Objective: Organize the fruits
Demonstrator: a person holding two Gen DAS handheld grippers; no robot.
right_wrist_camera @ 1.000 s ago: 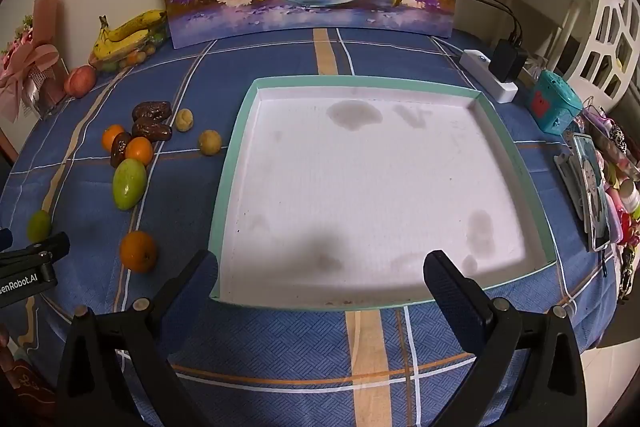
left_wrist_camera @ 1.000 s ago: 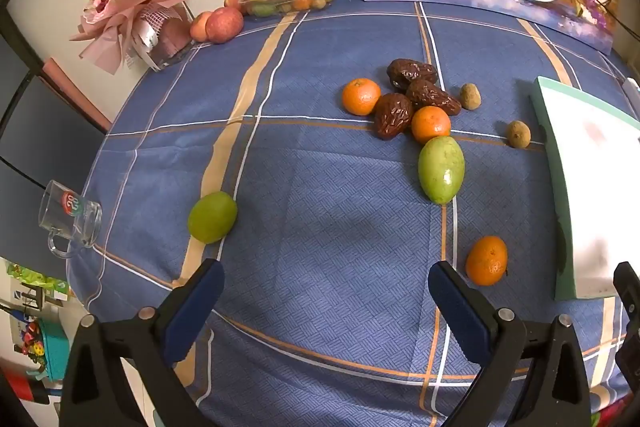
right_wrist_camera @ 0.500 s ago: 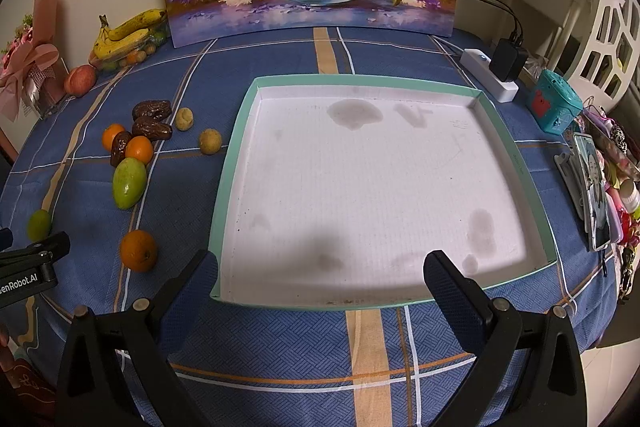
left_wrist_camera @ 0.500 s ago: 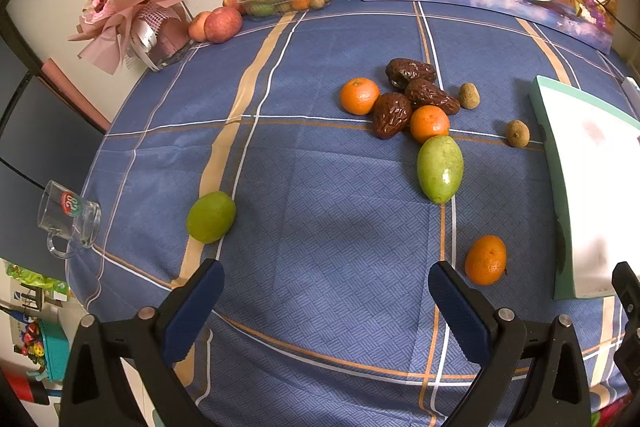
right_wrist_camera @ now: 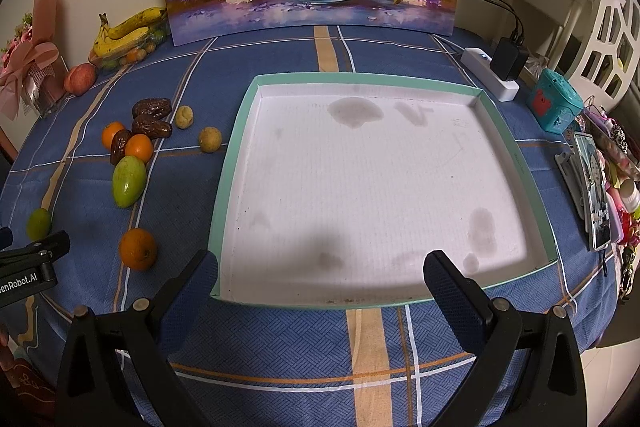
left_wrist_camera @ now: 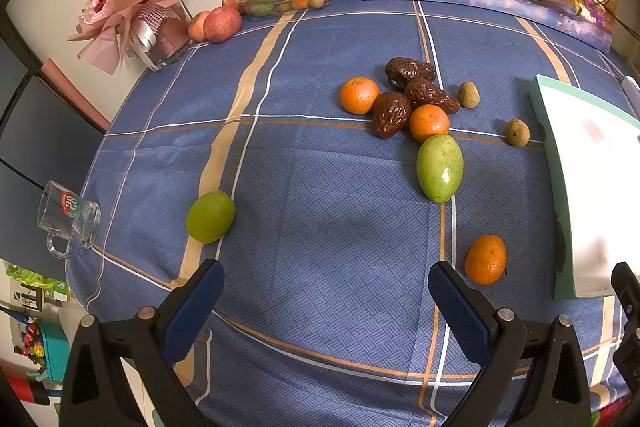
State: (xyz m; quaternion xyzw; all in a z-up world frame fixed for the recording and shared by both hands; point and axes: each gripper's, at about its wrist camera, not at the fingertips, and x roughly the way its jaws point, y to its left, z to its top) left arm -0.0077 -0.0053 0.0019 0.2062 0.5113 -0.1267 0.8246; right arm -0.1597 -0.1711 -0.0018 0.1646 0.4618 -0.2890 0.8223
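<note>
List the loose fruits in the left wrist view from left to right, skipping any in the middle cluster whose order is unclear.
Round green fruit → leftmost orange → oval green fruit → lone orange near the tongs → small brown fruit by the tray.

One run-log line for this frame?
left gripper: open, empty | right gripper: open, empty | tray: no fruit inside | fruits on tablecloth

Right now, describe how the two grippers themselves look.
Both the left gripper and right gripper have black plastic arms with silver screws and dark blue textured finger pads. The left gripper's black body shows white lettering in the right wrist view.
</note>
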